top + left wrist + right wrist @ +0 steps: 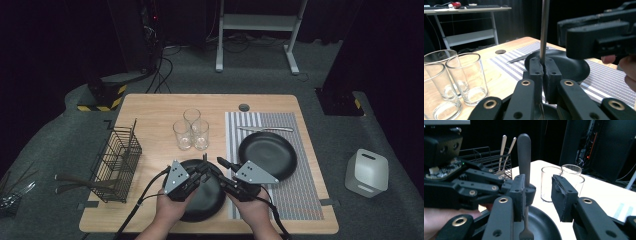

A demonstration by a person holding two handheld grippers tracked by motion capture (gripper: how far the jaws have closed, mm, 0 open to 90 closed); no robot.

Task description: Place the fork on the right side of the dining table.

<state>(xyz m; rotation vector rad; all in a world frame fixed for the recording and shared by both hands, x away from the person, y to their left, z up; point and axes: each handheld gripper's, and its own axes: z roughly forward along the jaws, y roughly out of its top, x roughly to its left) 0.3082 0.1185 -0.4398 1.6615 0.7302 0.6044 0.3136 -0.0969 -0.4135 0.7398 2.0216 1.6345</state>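
A metal fork point(524, 152) stands upright, tines down, over the near black plate point(200, 210). My left gripper point(544, 62) is shut on the fork's handle point(544, 30), low on the shaft. In the high view the left gripper point(205, 167) and the right gripper point(216, 166) meet nose to nose above this plate. My right gripper point(540, 185) is open. The fork handle stands just by its left pad, and its right pad is well clear. The left gripper's body point(474, 185) shows across from it.
A second black plate point(267, 155) lies on a striped placemat point(300, 190) with a knife point(265, 129) behind it. Three glasses point(191, 130) stand mid-table. A wire basket point(117, 162) with utensils sits at the left edge. A white container point(366, 172) rests on the floor.
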